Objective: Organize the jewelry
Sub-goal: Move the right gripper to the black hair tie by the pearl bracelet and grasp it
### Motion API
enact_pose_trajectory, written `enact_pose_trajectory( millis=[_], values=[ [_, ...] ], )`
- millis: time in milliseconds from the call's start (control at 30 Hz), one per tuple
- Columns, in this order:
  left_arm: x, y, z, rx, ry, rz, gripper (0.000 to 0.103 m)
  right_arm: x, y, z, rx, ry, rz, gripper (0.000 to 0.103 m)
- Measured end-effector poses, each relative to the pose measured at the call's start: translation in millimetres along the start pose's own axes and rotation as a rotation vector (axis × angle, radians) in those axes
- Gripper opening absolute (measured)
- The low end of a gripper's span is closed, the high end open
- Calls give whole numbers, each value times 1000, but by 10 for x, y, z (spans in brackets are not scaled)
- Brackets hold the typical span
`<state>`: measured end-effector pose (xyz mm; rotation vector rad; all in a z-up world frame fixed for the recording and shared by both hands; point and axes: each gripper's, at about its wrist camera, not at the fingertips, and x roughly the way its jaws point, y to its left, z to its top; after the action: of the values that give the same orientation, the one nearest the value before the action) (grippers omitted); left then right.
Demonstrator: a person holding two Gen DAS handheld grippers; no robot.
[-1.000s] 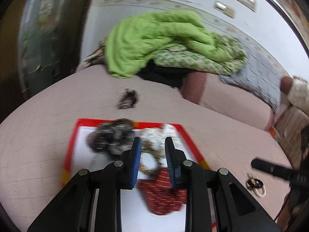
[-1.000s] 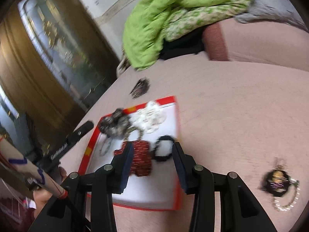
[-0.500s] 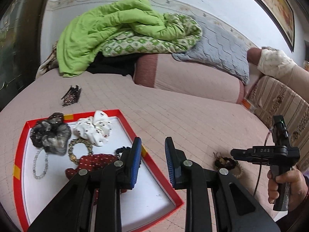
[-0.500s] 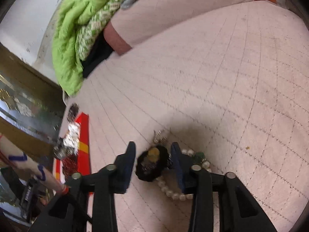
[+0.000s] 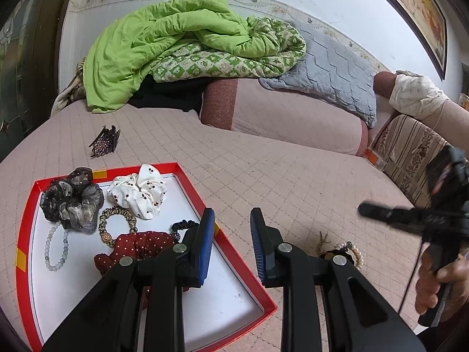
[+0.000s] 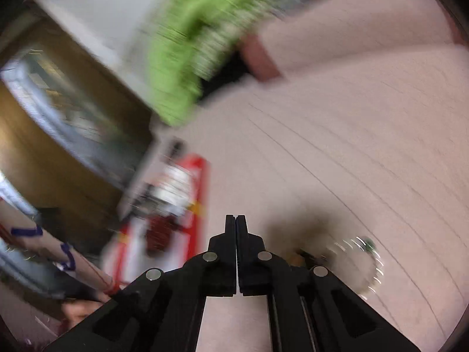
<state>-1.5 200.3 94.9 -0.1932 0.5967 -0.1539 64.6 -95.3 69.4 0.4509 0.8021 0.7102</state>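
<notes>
A red-rimmed tray [image 5: 193, 184] on the pink bedcover holds a dark scrunchie [image 5: 71, 202], a white scrunchie [image 5: 140, 193], a red dotted one [image 5: 137, 246], hair ties and a bead bracelet [image 5: 55, 249]. My left gripper [image 5: 231, 226] hovers over the tray's right corner, open and empty. To its right a pearl bracelet with a dark piece [image 5: 343, 253] lies on the cover. The right wrist view is blurred. In it my right gripper [image 6: 236, 220] is closing, its jaws pressed together on nothing. The bracelet [image 6: 363, 255] lies just right of its fingers.
A dark hair claw [image 5: 105, 143] lies on the cover beyond the tray. A green quilt [image 5: 176, 38], a grey pillow [image 5: 328, 76] and a pink bolster [image 5: 293, 117] line the back. A hand [image 5: 439, 281] holds the right gripper at the right edge.
The left view swung right off the tray, then held still. The right gripper went from the tray to the bracelet, straddled its dark piece, then shut and shifted left, leaving the bracelet outside its fingers.
</notes>
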Motion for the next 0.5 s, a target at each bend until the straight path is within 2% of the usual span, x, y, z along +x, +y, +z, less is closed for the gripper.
enact_pose_trajectory(
  millis=[67,100,133,200,333,400,500],
  values=[
    [-3,-13,-8,8,4,1,24,-63,125,16,-74,-29,-50,1],
    [-2,-19,-9,10,5,3,24,-50,177,9,-119,-22,-119,2],
    [1,-20,-9,10,6,5,24,-11,191,-11,-164,1,-196,2],
    [-1,-16,-10,3,4,-2,24,126,59,-64,-161,89,-279,7],
    [10,-41,-31,0,5,-9,24,264,-163,-156,-130,187,-356,9],
    [23,-49,-35,4,8,-8,24,268,-229,-186,-126,213,-364,23],
    [34,-63,-47,4,14,-10,24,296,-218,-227,-147,247,-390,25]
  ],
)
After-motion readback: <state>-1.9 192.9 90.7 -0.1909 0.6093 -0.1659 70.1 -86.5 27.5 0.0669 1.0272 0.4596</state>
